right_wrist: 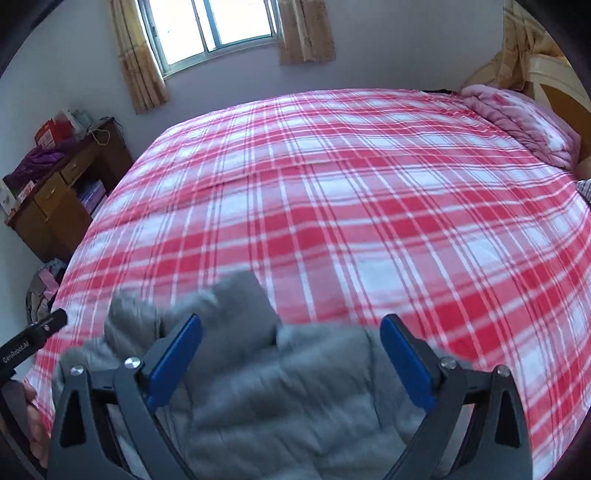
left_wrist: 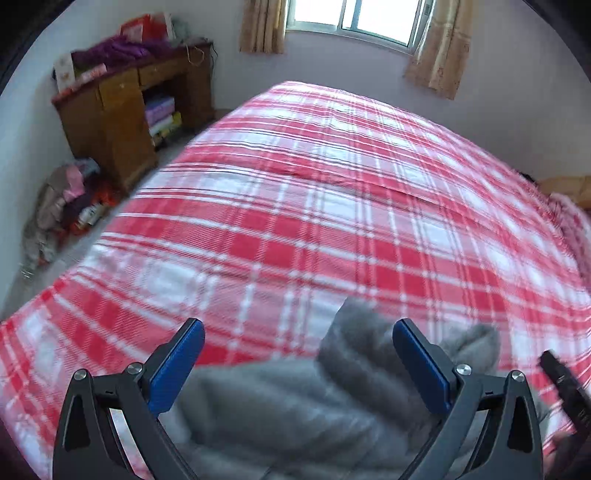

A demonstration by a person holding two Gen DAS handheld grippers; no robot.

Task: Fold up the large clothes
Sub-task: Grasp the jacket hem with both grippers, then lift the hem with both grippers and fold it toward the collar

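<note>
A grey padded garment [left_wrist: 295, 402] lies bunched at the near edge of a bed with a red and white plaid cover [left_wrist: 332, 206]. My left gripper [left_wrist: 298, 334] hovers above it, jaws wide open, blue pads clear of the cloth. In the right wrist view the same grey garment [right_wrist: 258, 387] spreads below my right gripper [right_wrist: 291, 328], which is also wide open and holds nothing. The other gripper's black tip shows at the left edge [right_wrist: 40, 328], and at the right edge in the left wrist view [left_wrist: 565, 380]. Both views are motion-blurred.
A brown wooden desk [left_wrist: 122, 110] piled with clothes and boxes stands left of the bed, with a heap of clothes on the floor [left_wrist: 70, 199]. A pink quilt [right_wrist: 524, 125] lies at the bed's far right corner. A curtained window [right_wrist: 210, 29] is behind.
</note>
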